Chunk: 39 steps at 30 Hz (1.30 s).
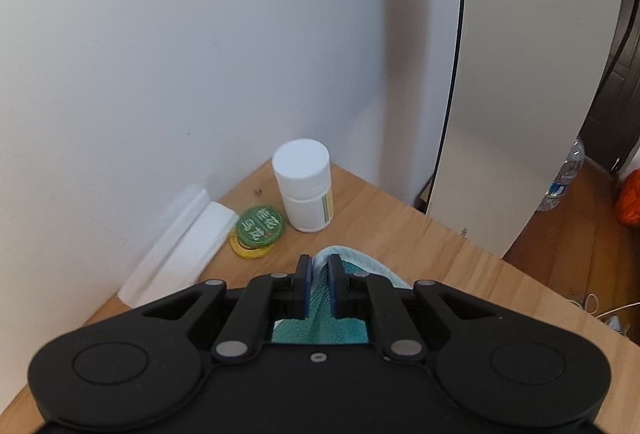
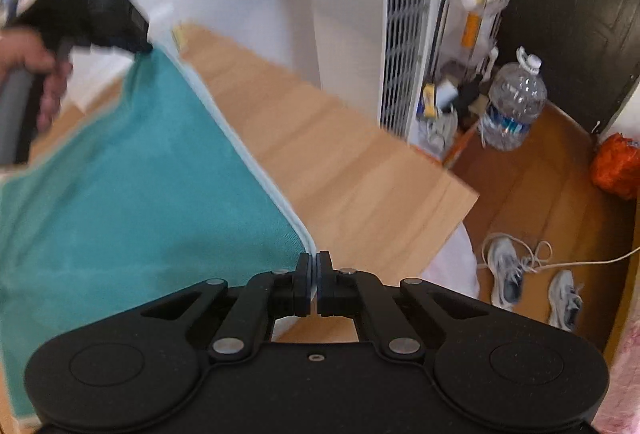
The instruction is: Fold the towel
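Both grippers lifting the teal terry towel [image 2: 132, 170]!
Left gripper [image 1: 319, 262] and right gripper [image 2: 314, 260]: jaws clenched on its pale-edged corners above the wooden surface [image 2: 340, 170].

Your left wrist view is sharp and evenly lit: soft, diffuse light with no glare on the white wall [image 1: 180, 54]. A broad, blurry vertical shadow [image 1: 404, 74] falls on that wall to the right, and the white bottle [image 1: 306, 190] casts only a faint shadow on the surface [image 1: 400, 230]. Your right wrist view is smeared by motion: the left tongs [image 2: 138, 44], the hand [image 2: 28, 62] holding them, the towel [image 2: 140, 174] edge and the far surface [image 2: 320, 154] all streak, while the near right tongs [image 2: 314, 262] stay crisp. The dark door [image 2: 572, 14] at far right is dim. Both views bow strongly at the edges, with black corners.
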Tool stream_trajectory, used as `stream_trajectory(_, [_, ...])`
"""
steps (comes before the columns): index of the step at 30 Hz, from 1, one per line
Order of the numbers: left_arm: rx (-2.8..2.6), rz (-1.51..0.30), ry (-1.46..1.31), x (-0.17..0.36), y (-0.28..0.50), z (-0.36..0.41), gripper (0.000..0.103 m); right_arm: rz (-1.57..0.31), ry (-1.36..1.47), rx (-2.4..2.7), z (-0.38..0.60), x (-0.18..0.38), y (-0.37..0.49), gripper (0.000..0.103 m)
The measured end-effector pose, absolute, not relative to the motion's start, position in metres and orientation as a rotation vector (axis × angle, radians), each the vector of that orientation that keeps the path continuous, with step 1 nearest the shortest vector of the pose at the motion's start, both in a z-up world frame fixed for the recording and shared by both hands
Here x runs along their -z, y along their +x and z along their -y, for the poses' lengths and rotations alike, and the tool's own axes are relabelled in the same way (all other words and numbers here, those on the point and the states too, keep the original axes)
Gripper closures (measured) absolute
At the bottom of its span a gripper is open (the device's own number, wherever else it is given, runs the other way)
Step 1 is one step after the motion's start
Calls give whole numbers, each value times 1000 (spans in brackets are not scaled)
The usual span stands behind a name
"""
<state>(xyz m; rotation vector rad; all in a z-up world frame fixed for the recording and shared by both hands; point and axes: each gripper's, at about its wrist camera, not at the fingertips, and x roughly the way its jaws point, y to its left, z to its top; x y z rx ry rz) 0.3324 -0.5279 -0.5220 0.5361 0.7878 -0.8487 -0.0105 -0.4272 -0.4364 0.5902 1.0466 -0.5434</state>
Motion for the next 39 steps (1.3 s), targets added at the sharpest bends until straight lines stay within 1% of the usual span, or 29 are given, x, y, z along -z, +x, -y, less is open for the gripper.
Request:
stream_trajectory(2, [842,-793,553,540,337,534,86,-1059,553,542,424,442,-7,100])
stream_trajectory(3, [828,-796,569,553,340,540,76,-1056,541,540,422,442,-6,99])
stream_trajectory(4, [817,-798,583,565,345,546,67,-1055,524,537,421,442,-5,96])
stream_trajectory(5, [811,-800,590,575,351,551,63,-1065,483,530,419,441,-3,91])
stream_trajectory(6, [808,-803,592,581,355,552,57,-1069,465,530,420,439,-3,84])
stream_trajectory(7, [808,-804,591,585,361,552,54,-1065,462,527,421,436,-4,83])
stream_trajectory(8, [810,-800,585,587,368,549,52,-1055,454,524,423,430,-4,82])
stream_trajectory(9, [812,-797,580,590,374,546,47,-1045,446,522,424,425,-5,76])
stream_trajectory(10, [809,-793,572,588,378,542,41,-1036,438,519,426,419,-5,73])
stream_trajectory(12, [798,-782,556,575,373,523,37,-1024,387,488,425,410,1,73])
stream_trajectory(14, [766,-762,555,577,380,497,36,-1017,311,438,422,402,11,73])
stream_trajectory(15, [741,-759,555,572,374,482,30,-1016,273,419,420,399,16,73])
stream_trajectory(16, [732,-770,546,567,366,468,27,-1026,237,429,418,398,19,73])
stream_trajectory(18, [711,-798,527,571,365,445,27,-1037,255,399,420,397,19,73])
stream_trajectory(22, [573,-870,492,603,358,387,27,-1039,291,280,419,400,30,73])
stream_trajectory(24, [533,-902,475,605,344,367,27,-1022,284,227,415,403,39,73])
stream_trajectory(26, [462,-954,445,625,333,352,27,-1018,278,185,411,407,50,73])
stream_trajectory(28, [407,-981,422,621,314,338,27,-1016,268,138,406,412,63,73])
stream_trajectory(30, [373,-1000,408,616,301,328,28,-1036,244,87,401,418,77,73])
stream_trajectory(32, [339,-1041,384,631,300,327,28,-1036,236,46,399,418,85,73])
stream_trajectory(34, [309,-1071,356,618,293,316,28,-1037,251,4,398,416,91,73])
stream_trajectory(39, [253,-1135,254,635,291,311,28,-1006,241,-130,388,406,118,73])
